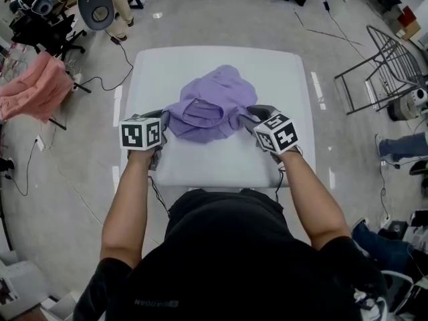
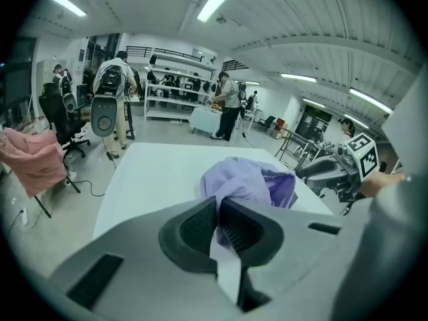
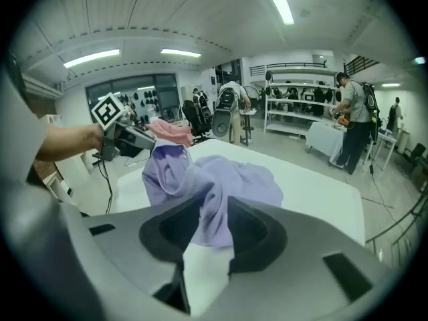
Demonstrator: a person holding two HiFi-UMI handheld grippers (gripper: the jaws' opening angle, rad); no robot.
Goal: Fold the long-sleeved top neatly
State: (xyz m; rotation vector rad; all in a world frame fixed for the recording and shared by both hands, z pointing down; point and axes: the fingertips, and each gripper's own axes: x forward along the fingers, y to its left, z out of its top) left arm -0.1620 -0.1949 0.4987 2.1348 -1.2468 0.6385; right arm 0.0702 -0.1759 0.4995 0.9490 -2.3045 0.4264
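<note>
A crumpled lilac long-sleeved top [image 1: 210,105] lies on the white table [image 1: 281,159], bunched towards its middle. My left gripper [image 1: 166,117] is at the top's left edge, shut on a fold of the lilac cloth [image 2: 251,182], which sits pinched between its jaws [image 2: 218,212]. My right gripper [image 1: 249,116] is at the top's right edge. Its jaws [image 3: 214,219] stand apart with a hanging fold of the top [image 3: 227,179] between them, not pinched. Each gripper shows in the other's view: the right gripper [image 2: 321,172] and the left gripper [image 3: 137,138].
A pink cloth [image 1: 33,85] hangs on a stand left of the table. An office chair [image 1: 97,9] stands behind it. A folded metal rack [image 1: 388,65] leans at the right. Cables run over the floor. People stand at shelves in the background.
</note>
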